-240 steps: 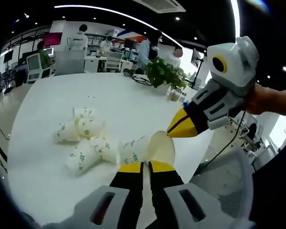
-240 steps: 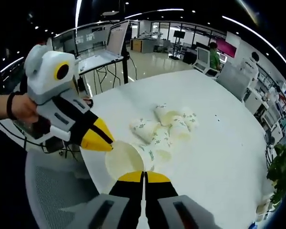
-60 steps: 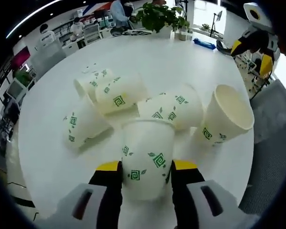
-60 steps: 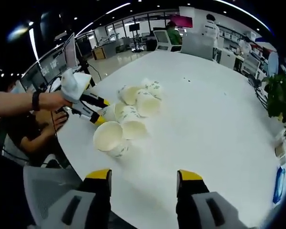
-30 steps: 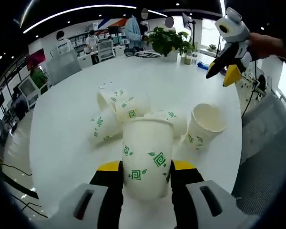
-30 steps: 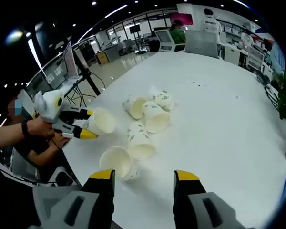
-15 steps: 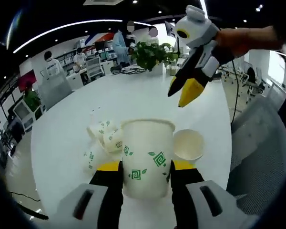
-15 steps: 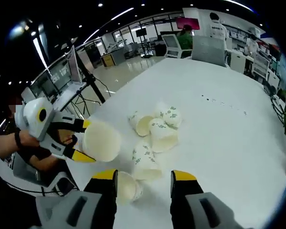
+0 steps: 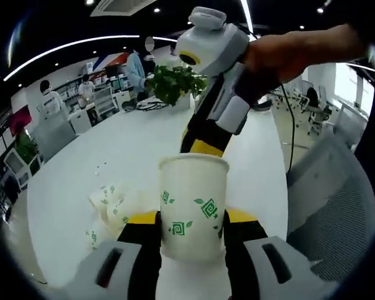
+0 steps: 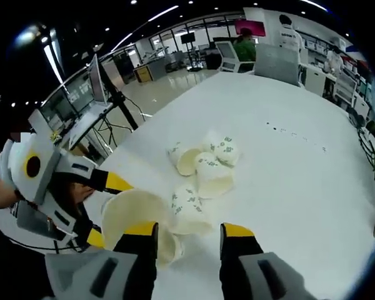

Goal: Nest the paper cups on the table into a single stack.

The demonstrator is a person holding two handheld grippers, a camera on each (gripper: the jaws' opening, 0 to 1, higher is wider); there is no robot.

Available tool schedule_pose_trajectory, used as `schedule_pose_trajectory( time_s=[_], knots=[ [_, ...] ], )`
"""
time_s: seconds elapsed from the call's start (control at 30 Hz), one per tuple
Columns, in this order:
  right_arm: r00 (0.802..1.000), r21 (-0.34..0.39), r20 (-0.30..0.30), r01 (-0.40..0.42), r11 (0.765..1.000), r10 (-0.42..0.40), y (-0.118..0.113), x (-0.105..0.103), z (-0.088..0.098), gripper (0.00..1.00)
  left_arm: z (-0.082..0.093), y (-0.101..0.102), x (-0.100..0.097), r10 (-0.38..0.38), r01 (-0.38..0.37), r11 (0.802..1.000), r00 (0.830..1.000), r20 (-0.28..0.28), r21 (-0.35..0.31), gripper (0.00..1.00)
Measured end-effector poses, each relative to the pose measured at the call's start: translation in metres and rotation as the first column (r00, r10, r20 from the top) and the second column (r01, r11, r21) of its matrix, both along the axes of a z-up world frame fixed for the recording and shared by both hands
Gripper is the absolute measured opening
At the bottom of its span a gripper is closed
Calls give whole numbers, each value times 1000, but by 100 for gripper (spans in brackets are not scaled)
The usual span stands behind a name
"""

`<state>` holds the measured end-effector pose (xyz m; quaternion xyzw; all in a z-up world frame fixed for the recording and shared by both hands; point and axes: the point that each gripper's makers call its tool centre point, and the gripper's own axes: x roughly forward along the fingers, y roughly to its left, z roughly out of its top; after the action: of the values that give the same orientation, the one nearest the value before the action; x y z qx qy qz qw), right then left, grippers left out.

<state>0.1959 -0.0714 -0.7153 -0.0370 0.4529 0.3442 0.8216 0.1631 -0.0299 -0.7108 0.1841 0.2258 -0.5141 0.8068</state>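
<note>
A white paper cup with green prints (image 9: 192, 206) stands upright between my left gripper's (image 9: 191, 220) yellow-tipped jaws, which are shut on it, lifted above the table. My right gripper (image 9: 200, 144) comes in from the upper right, its tips just behind the cup's rim. In the right gripper view the left gripper (image 10: 109, 212) holds that cup (image 10: 132, 222) with its mouth turned toward my open right gripper (image 10: 187, 240). Several more cups (image 10: 203, 165) lie in a loose pile on the white table (image 10: 287, 175), one on its side (image 10: 187, 206). The pile (image 9: 109, 203) also lies at lower left.
A grey mesh chair (image 9: 337, 206) stands off the table's edge. A potted plant (image 9: 175, 84) sits at the table's far side. A laptop on a stand (image 10: 90, 94) is beyond the table edge. People stand in the background.
The left gripper has raised the cup higher off the table. The right gripper has come close, so the cup's mouth now sits just ahead of its open jaws.
</note>
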Motion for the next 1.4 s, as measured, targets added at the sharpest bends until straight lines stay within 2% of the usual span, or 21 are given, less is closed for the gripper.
schedule_pose_trajectory(
  time_s=[0.1,0.2,0.4,0.53,0.63,0.83,0.93,1.13,1.4],
  knots=[
    [1000,-12,-12,-3,1000,3,-2,-1,-6,25,7,-8,0,-15,15,1000,1000,5,-14,38],
    [1000,-29,-13,-24,999,24,-3,-4,-8,21,10,-13,-1,-23,24,999,1000,7,-26,38],
    [998,42,-57,11,999,-9,-1,-4,-6,11,13,-15,-5,-36,36,999,999,18,-30,38],
    [993,124,-110,62,990,-48,-3,-9,-3,12,10,-9,-4,-40,40,999,998,41,-9,37],
    [983,182,-172,98,978,-66,-4,-14,-1,15,12,-3,-2,-26,27,999,998,55,-23,37],
    [983,164,-180,51,985,-21,-2,-23,-4,18,20,-4,-3,-34,37,999,996,83,-37,37],
    [978,202,-207,71,977,-28,4,-27,-2,18,23,-6,-6,-44,48,998,995,93,-40,37],
    [963,250,-267,113,962,-43,10,-31,-1,12,28,-9,-11,-57,62,997,993,106,-48,37],
    [962,255,-265,134,957,-64,6,-30,2,0,20,-4,-11,-60,63,998,993,99,-28,37]
  ],
)
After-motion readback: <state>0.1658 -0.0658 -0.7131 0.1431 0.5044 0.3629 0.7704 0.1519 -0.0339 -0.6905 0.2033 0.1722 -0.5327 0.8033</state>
